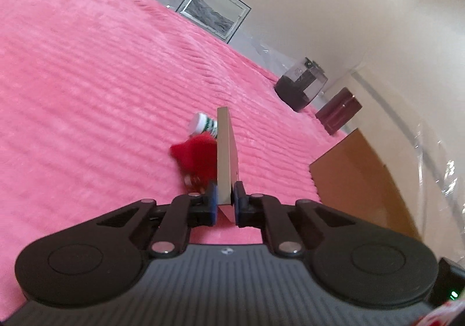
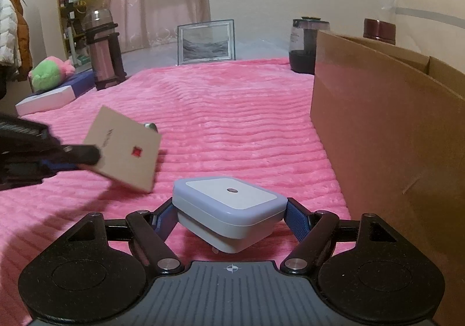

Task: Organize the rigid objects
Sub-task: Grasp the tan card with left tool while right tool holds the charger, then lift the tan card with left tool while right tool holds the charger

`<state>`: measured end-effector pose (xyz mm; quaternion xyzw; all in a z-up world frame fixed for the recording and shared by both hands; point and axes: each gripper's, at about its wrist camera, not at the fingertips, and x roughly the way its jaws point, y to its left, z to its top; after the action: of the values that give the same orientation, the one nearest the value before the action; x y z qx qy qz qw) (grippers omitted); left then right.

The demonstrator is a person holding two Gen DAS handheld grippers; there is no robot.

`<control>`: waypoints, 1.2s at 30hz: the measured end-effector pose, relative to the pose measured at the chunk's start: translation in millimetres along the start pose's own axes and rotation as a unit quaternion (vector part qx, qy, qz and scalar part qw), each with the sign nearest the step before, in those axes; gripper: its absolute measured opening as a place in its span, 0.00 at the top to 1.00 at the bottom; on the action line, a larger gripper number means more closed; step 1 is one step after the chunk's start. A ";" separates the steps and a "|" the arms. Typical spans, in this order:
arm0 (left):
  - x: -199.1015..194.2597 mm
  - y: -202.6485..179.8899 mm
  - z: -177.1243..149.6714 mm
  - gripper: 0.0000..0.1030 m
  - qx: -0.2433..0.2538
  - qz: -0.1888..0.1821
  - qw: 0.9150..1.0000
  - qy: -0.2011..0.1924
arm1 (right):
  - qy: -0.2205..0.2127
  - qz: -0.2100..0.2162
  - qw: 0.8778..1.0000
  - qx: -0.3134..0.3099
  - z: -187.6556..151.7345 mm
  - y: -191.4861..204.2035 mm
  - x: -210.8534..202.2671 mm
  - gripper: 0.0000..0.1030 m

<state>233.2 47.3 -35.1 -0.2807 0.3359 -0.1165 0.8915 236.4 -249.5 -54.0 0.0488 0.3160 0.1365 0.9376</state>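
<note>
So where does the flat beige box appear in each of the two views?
Left wrist: flat beige box at centre, edge-on, clamped in the left claw.
Right wrist: the same box at left of centre, face showing, above the pink blanket.
Shared landmark: framed picture.

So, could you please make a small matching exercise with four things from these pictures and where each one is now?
Things:
1. flat tan box
2. white plug adapter
3. picture frame
4. cardboard box

Places:
a. standing at the far edge of the pink blanket
b. held in the left gripper
c. held in the right gripper
d. on the right of the blanket

Pairs: 1-b, 2-c, 3-a, 4-d
</note>
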 end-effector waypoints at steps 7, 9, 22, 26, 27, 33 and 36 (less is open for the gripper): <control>-38.1 27.8 -3.8 0.88 0.005 0.017 1.000 0.012 | 0.002 0.010 1.000 -0.013 -0.6 14.4 -5.4 0.28; -39.6 32.4 -3.9 0.88 0.012 0.034 0.999 0.018 | 0.004 0.012 1.000 -0.014 -1.0 17.5 -5.3 0.28; -17.0 -10.6 -15.4 0.08 0.133 0.136 0.982 -0.019 | 0.002 0.009 1.000 -0.021 0.2 18.0 -5.7 0.28; 4.5 -33.2 -24.4 0.07 0.200 0.153 0.968 -0.021 | 0.004 0.007 1.000 -0.024 -1.3 13.5 -5.0 0.28; 10.2 -36.9 -27.2 0.07 0.212 0.161 0.964 -0.020 | 0.005 0.007 1.000 -0.024 -1.9 12.7 -4.6 0.28; 30.7 -36.3 -33.5 0.07 0.214 0.190 0.958 -0.007 | 0.007 0.009 1.000 -0.028 -4.1 10.4 -2.7 0.28; 34.2 -31.5 -34.0 0.10 0.205 0.196 0.959 -0.007 | 0.007 0.010 0.999 -0.031 -4.0 10.1 -2.2 0.28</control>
<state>235.6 -6.3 -56.1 -0.0214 0.3469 -0.0039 0.9377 230.1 -240.4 -54.1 0.0220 0.3176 0.1555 0.9351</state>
